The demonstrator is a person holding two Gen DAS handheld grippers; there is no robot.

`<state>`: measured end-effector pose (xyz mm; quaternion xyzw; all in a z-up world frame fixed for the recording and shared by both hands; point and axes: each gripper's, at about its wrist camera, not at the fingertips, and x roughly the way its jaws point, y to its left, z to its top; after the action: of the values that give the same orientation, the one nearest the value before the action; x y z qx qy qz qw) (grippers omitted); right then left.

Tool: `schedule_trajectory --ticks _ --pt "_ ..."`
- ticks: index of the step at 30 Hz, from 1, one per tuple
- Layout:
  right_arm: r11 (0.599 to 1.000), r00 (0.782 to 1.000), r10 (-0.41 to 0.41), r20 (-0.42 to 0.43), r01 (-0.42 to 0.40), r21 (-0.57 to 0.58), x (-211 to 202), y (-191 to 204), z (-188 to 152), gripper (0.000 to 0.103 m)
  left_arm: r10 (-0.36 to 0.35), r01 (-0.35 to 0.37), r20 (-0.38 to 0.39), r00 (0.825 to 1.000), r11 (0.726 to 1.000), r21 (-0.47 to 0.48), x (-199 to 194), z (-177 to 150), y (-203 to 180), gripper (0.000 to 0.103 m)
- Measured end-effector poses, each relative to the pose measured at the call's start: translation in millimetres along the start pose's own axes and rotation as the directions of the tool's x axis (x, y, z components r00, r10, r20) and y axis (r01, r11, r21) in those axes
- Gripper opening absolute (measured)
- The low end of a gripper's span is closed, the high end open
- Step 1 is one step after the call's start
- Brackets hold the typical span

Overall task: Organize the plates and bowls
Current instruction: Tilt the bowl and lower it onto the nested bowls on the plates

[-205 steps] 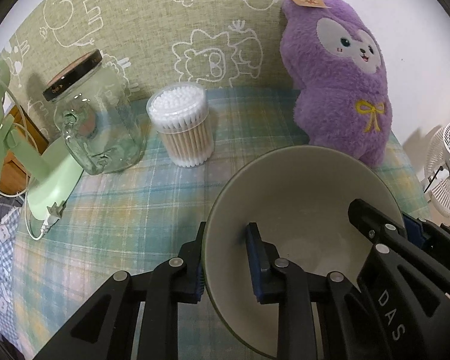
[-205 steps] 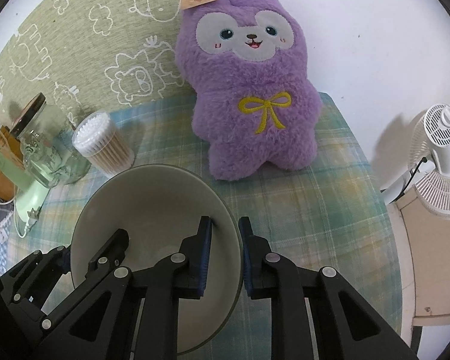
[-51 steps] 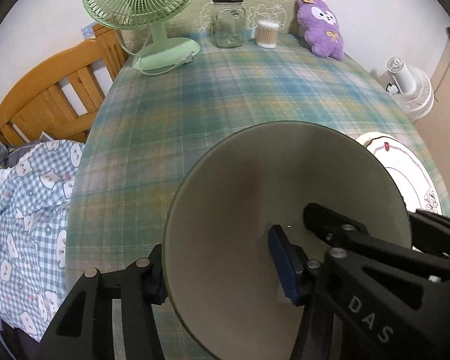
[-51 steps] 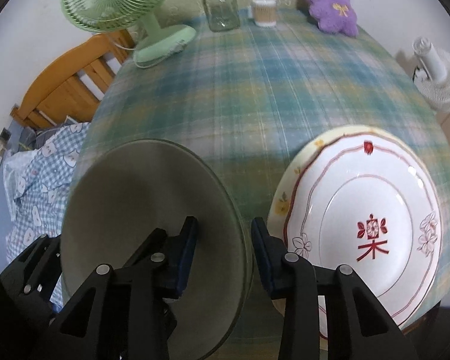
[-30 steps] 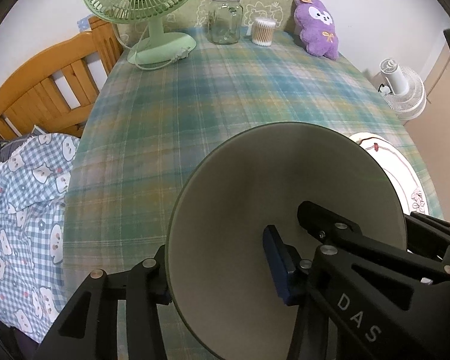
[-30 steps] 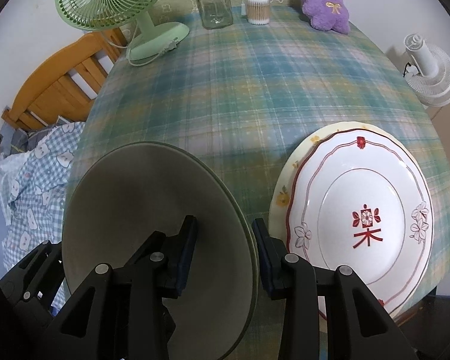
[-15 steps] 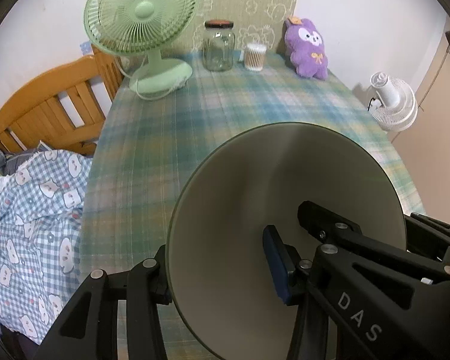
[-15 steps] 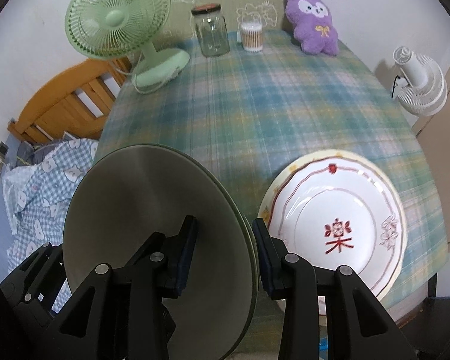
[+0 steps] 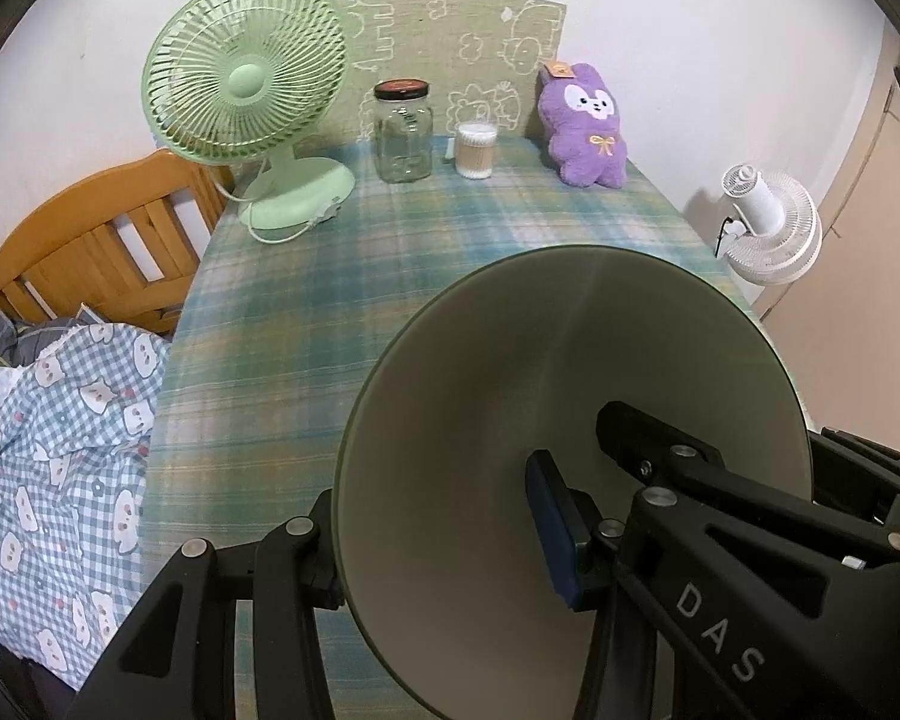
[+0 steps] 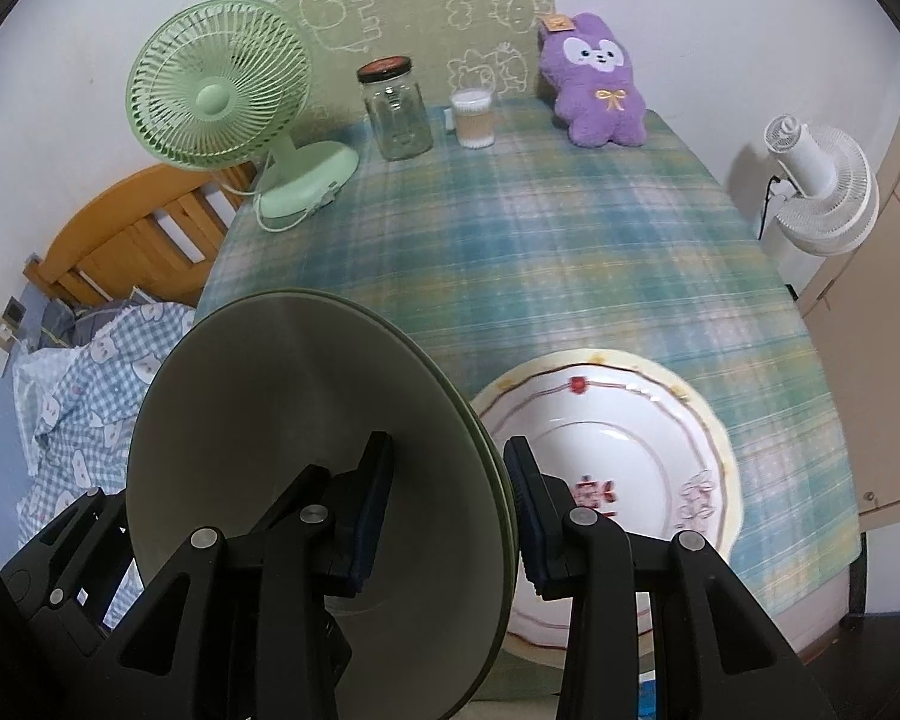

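Above the near end of a plaid-covered table [image 10: 570, 252], the left gripper [image 9: 438, 534] and right gripper [image 10: 447, 501] each clamp opposite rims of one wide grey-green bowl [image 10: 306, 456], jaws partly closed on it. Just right, a white plate with red trim [image 10: 618, 438] lies on another plate. The bowl looks not yet placed; setting it down remains.

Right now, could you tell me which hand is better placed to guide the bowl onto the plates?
Right, probably. Its fingers grip the grey-green bowl on the rim nearest the white plates. The left fingers hold the far rim.
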<state>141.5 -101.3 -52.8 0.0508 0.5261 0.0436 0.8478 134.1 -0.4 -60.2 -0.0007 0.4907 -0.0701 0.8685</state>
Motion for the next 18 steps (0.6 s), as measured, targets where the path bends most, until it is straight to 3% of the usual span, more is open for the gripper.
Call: schedule_trajectory --ticks 18 --pt "1.000 0.998 -0.001 -0.066 0.000 -0.005 14 -94 5 0.041 0.007 -0.010 -0.073 0.997 0.999 -0.038 34 3 -89 0.049"
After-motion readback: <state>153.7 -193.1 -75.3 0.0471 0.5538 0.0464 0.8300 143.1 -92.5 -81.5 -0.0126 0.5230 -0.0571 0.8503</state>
